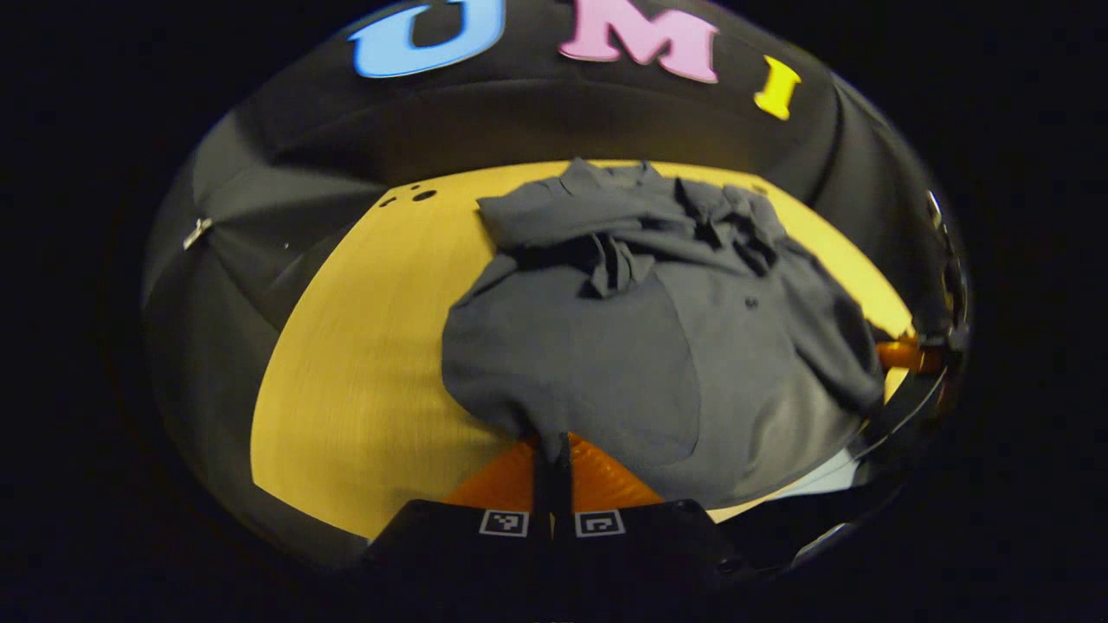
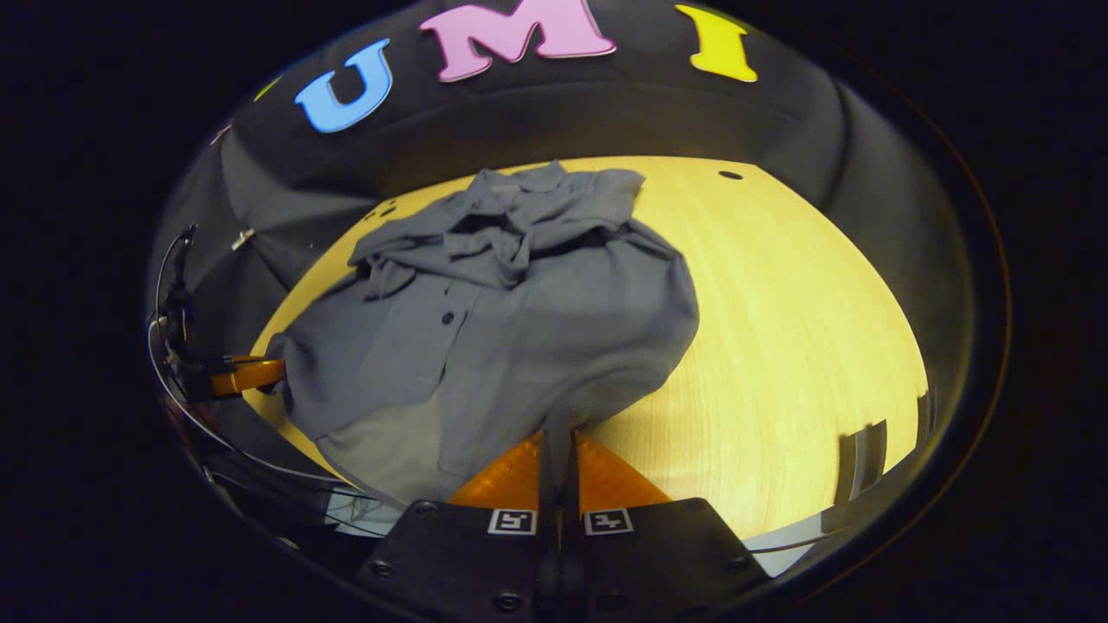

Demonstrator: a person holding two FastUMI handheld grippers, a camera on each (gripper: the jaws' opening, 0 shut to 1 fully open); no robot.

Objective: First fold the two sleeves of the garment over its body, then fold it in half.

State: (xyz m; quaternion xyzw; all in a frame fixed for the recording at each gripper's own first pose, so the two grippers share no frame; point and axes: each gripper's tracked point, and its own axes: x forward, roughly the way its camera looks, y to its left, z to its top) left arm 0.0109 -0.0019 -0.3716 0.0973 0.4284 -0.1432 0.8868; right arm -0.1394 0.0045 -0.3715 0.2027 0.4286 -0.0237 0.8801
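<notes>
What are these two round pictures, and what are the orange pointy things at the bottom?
Each picture comes from a small camera riding on a hand-held gripper, a tool with two orange fingers that pinch like tongs. A person holds one in each hand.

The left gripper view looks out over the left gripper. The right gripper view looks out over the right gripper. In each, the fingers are pressed together on the near edge of a grey shirt, one at each near corner.

The shirt lies on a yellow wooden table. Its far part, near the collar, is bunched up and wrinkly. You can see a dark button on its front.

At the left side of the right gripper view, the other gripper's orange finger peeks in.
</notes>
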